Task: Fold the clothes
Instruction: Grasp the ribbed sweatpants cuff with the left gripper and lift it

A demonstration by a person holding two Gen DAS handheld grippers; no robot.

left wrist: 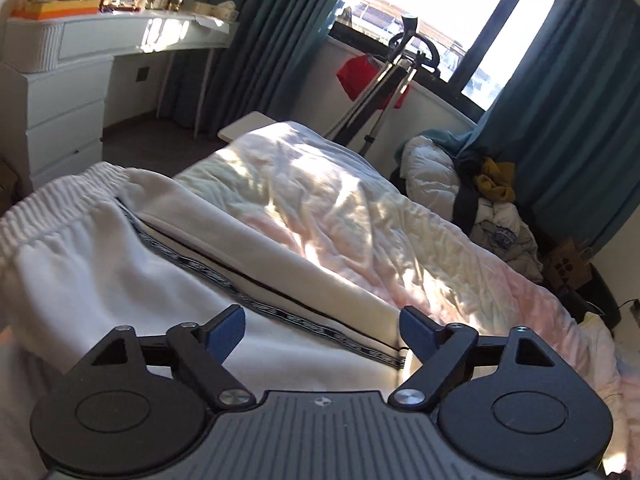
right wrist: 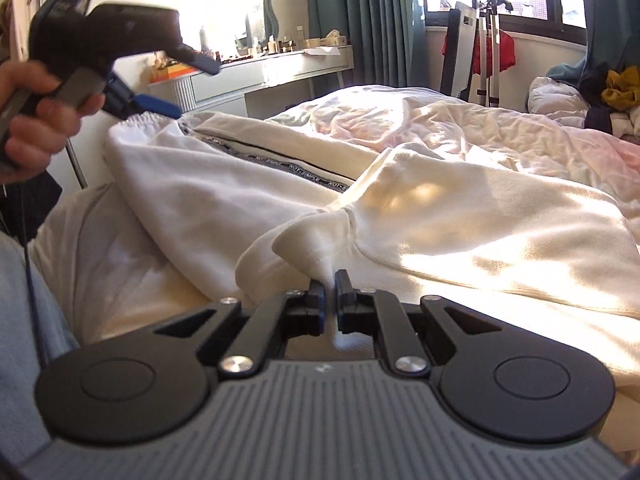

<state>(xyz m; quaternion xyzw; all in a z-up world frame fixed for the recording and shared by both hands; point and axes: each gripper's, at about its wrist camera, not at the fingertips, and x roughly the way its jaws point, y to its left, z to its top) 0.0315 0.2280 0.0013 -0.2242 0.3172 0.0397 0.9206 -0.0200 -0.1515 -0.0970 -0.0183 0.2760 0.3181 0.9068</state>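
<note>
White sweatpants [left wrist: 100,264] with a black patterned side stripe [left wrist: 280,312] lie across the bed, elastic waistband [left wrist: 52,204] at the far left. My left gripper [left wrist: 322,332] hovers open just above the pants, nothing between its blue pads. In the right wrist view the same sweatpants [right wrist: 240,200] spread over the bed, one leg folded across. My right gripper [right wrist: 329,280] is shut on a pinched bunch of the pants' cream fabric [right wrist: 316,244]. The left gripper [right wrist: 160,92] shows there too, held in a hand [right wrist: 32,112] above the waistband, open.
A rumpled pale bedspread [left wrist: 360,208] covers the bed. A white dresser and vanity [left wrist: 60,92] stand at the left, a garment steamer stand [left wrist: 384,92] and teal curtains [left wrist: 572,92] by the window. A pile of clothes [left wrist: 480,196] sits at the right.
</note>
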